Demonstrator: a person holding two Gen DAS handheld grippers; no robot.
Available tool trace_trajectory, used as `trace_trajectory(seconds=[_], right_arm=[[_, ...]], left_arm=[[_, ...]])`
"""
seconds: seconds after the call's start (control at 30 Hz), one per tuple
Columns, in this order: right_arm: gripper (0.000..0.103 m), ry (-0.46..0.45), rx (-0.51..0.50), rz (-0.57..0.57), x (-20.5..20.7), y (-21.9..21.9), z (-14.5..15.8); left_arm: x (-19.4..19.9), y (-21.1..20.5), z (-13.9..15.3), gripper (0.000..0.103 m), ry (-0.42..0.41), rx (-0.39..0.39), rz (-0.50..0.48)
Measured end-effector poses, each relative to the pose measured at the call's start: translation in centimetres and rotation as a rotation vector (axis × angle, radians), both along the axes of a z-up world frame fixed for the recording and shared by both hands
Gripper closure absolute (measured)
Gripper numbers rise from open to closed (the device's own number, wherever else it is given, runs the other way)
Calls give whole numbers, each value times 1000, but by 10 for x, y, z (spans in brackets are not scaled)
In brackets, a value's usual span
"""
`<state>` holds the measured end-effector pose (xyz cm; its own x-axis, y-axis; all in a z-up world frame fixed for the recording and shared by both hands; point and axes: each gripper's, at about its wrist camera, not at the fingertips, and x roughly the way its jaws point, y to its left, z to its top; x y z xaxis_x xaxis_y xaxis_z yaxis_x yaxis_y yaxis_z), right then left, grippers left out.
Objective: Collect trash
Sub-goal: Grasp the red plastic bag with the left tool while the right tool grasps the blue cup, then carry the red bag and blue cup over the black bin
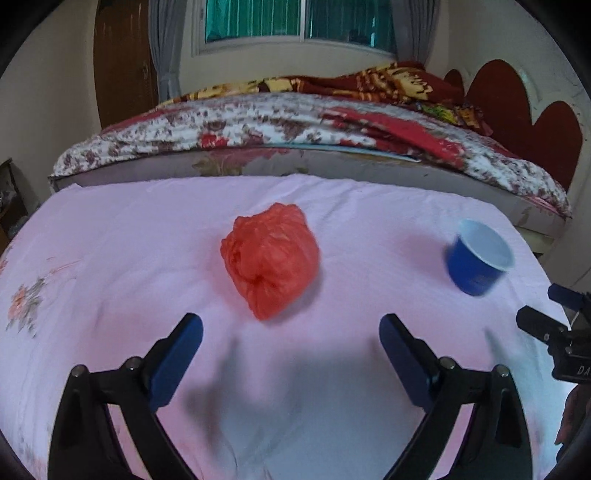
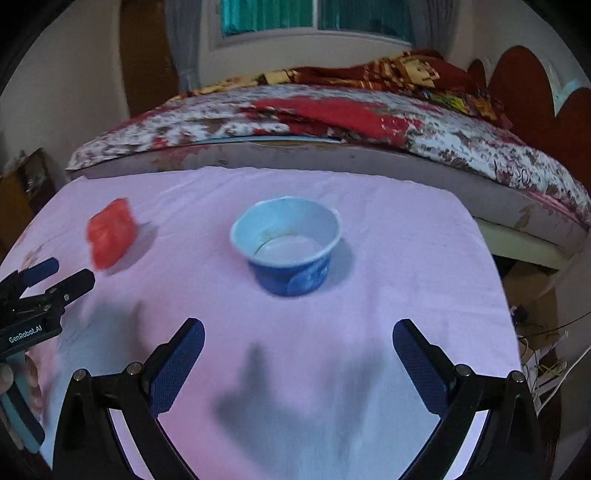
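A bed (image 1: 295, 122) with a floral quilt runs across the back of both views, with a window (image 1: 299, 22) above it. In front of it stands a table under a pink cloth (image 1: 110, 240), its far edge just short of the bed's side.

On the cloth lie two pieces of trash, well apart. The larger is a crumpled red bag (image 1: 271, 260), near the middle of the table in the left view. Its long axis runs from the far edge toward the camera, and its narrow knotted end points toward the near edge. In the right view the bag (image 2: 110, 236) sits far to the left and is blurred.

The smaller is a blue cup (image 2: 290, 245), white inside, standing upright with its mouth up and its rim wider than its base. It is right of the bag and looks empty apart from a faint stain on the inner wall. In the left view the cup (image 1: 478, 258) appears tilted near the right edge of the frame, where the lens distorts strongly.

The left gripper (image 1: 291, 325) hangs over the near cloth, jaws spread wide and holding nothing, the bag just beyond its tips. The right gripper (image 2: 298, 328) is likewise wide apart and empty, with the cup straight ahead between its finger lines, not touched.
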<state>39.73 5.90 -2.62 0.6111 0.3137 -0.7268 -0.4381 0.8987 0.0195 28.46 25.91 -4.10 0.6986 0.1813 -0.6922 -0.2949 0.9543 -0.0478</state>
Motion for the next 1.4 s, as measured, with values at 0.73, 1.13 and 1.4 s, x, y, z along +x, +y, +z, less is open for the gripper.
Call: trace_trajectory(seconds=[0.73, 1.13, 1.4], right_arm=[[23, 63, 26, -14, 72, 42, -22], [23, -1, 30, 18, 0, -12, 16], [23, -14, 33, 8, -58, -61, 39]], left_arm=[[45, 51, -26, 61, 33, -191, 3], [0, -11, 14, 63, -8, -82, -115], [-43, -54, 51, 63, -100, -61, -160]])
